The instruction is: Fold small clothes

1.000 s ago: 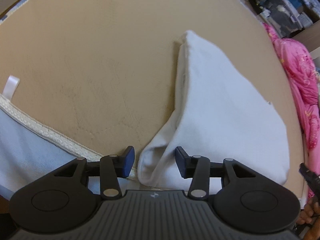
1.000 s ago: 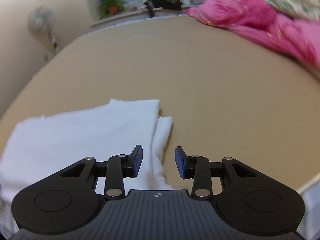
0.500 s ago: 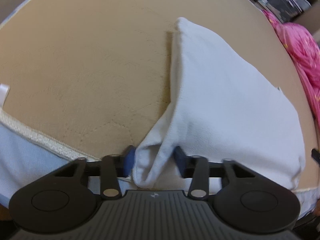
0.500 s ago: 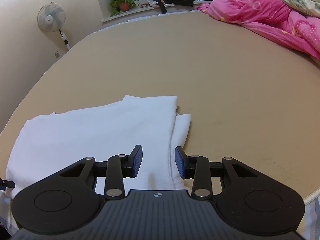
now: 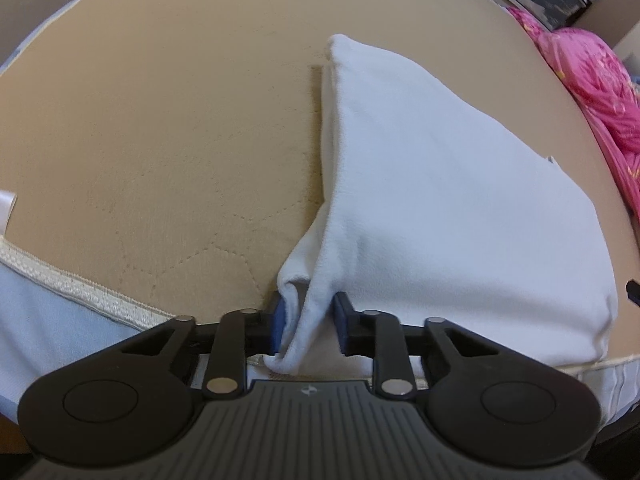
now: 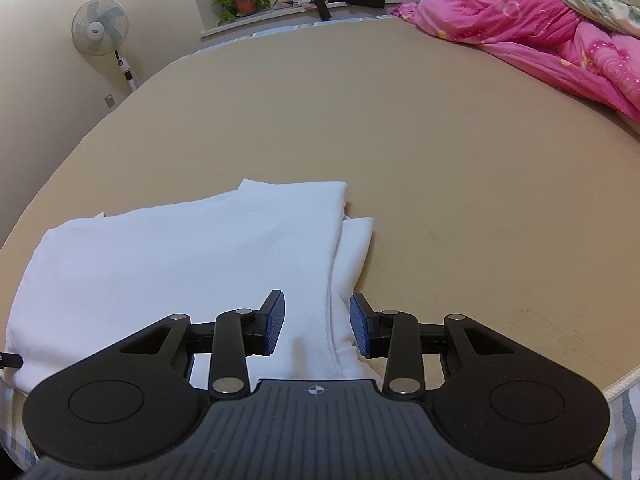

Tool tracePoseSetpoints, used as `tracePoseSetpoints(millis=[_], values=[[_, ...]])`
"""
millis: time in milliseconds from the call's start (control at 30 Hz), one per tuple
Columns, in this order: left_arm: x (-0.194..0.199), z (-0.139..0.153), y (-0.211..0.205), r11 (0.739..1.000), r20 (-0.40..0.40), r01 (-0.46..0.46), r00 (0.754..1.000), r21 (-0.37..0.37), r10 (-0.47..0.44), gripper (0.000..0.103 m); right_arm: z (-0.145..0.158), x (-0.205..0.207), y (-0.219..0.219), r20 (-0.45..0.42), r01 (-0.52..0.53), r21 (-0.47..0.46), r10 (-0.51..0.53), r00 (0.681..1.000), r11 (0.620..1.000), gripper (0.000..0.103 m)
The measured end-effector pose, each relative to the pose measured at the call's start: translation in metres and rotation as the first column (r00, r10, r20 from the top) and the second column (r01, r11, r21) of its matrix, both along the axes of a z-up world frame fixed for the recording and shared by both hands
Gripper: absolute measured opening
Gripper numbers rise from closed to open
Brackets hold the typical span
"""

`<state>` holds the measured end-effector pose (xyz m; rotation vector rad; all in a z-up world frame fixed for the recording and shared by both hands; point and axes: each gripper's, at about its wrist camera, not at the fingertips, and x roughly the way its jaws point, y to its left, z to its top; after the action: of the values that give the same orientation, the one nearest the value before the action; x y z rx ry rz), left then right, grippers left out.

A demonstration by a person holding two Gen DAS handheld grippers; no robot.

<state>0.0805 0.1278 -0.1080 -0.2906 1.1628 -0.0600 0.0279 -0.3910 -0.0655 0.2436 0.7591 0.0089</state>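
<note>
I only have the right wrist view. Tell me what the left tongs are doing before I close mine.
Observer: The left tongs are closing, with the near corner of the white garment bunched between them.
Operator: Report whether that corner is lifted.
Observer: It stands up in a ridge off the beige mattress; the rest of the garment lies flat.
Operator: Check what lies beyond it on that side.
Observer: Bare mattress, then a white ribbon tag at its edge.

left gripper [image 5: 308, 328] jaws closing, right gripper [image 6: 317, 328] parted
</note>
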Motion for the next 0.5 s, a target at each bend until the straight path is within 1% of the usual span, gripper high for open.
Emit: tracePoseSetpoints(millis=[33, 67, 367, 500], values=[[-0.0003, 0.0005, -0.0011, 1.0, 0.003, 0.003, 1.0, -0.006, -0.003, 0.013, -0.0004, -0.0001, -0.0004, -0.001, 0.001, -0.002, -0.001, 1.0, 1.0, 0.038], [-0.0006, 0.0013, -0.0023, 1.0, 0.006, 0.002, 1.0, -0.007, -0.002, 0.012, -0.0007, -0.0002, 0.0004, -0.003, 0.003, -0.005, -0.003, 1.0, 1.0, 0.038], [-0.0009, 0.0042, -0.0087, 1.0, 0.008, 0.006, 1.0, 0.01, -0.006, 0.011, -0.0016, -0.002, -0.0037, -0.006, 0.021, -0.008, -0.021, 1.0, 1.0, 0.038], [0.0005, 0.002, -0.0017, 1.0, 0.004, 0.001, 1.0, 0.004, -0.001, 0.011, -0.0023, -0.0027, -0.0063, -0.01, 0.032, -0.004, -0.032, 0.999, 0.999, 0.038]])
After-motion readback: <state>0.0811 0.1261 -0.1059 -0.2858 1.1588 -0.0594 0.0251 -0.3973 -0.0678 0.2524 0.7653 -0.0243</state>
